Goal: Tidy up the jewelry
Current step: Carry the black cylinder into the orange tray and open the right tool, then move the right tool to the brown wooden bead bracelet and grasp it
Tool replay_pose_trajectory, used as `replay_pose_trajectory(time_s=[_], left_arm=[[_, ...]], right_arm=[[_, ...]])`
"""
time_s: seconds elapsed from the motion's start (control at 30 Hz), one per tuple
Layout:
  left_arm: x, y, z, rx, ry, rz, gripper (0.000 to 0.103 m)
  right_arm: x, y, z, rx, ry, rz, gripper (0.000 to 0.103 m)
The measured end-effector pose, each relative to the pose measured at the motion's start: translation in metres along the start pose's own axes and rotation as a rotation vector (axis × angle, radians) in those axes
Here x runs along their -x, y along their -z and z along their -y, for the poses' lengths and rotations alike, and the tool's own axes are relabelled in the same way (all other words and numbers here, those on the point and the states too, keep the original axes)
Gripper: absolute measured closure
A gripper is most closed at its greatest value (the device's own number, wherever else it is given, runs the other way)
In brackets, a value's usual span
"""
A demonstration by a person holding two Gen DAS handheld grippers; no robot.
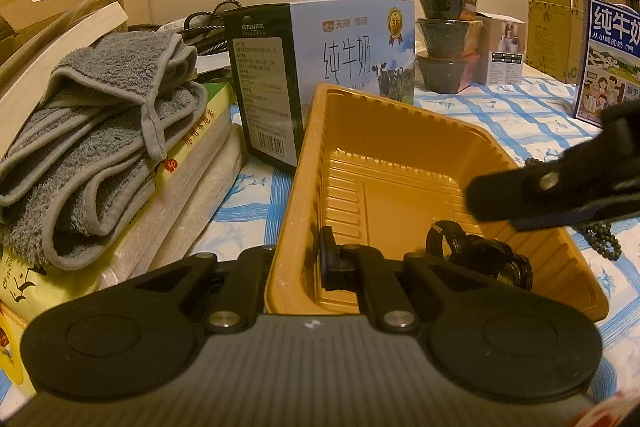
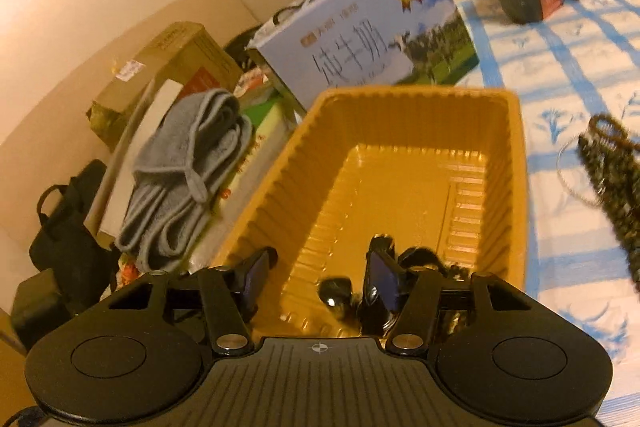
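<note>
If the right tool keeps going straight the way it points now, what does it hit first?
Most likely the ribbed floor of the orange tray: the right tool, open, points down into it. The dark jewelry lies just beside that line near the fingers, so it might be brushed first; depth is unclear.

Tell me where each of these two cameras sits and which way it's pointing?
Left wrist: rides on the left gripper, looking forward and slightly down along its shut fingers, which pinch the near wall of the orange tray; the right gripper reaches in from the right.
Right wrist: rides on the right gripper, looking down into the tray over its open fingers, with dark jewelry beneath; beaded strands lie on the cloth beside it.
Shared: the tray, milk carton and grey towel.
</note>
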State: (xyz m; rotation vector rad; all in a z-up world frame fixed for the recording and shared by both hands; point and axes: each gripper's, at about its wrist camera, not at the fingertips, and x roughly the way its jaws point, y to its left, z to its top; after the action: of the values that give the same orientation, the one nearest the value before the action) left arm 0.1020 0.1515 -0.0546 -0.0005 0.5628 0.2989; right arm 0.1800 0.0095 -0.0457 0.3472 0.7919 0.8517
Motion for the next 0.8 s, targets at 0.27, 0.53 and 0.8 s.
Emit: replay_pose_trajectory(time_s=[0.27, 0.53, 0.8], left_arm=[[0.0, 0.001, 0.0, 0.002, -0.001, -0.002, 0.095], [0.0, 0.001, 0.0, 0.002, -0.003, -0.003, 0.095], [0.0, 0.002, 0.0, 0.001, -0.004, -0.004, 0.095]], right_arm=[[0.048, 0.005, 0.029, 0.047, 0.127, 0.045, 0.047], [0.093, 0.016, 0.08, 0.038, 0.356, 0.047, 0.047], [0.114, 0.024, 0.123, -0.017, 0.468, 0.047, 0.047]])
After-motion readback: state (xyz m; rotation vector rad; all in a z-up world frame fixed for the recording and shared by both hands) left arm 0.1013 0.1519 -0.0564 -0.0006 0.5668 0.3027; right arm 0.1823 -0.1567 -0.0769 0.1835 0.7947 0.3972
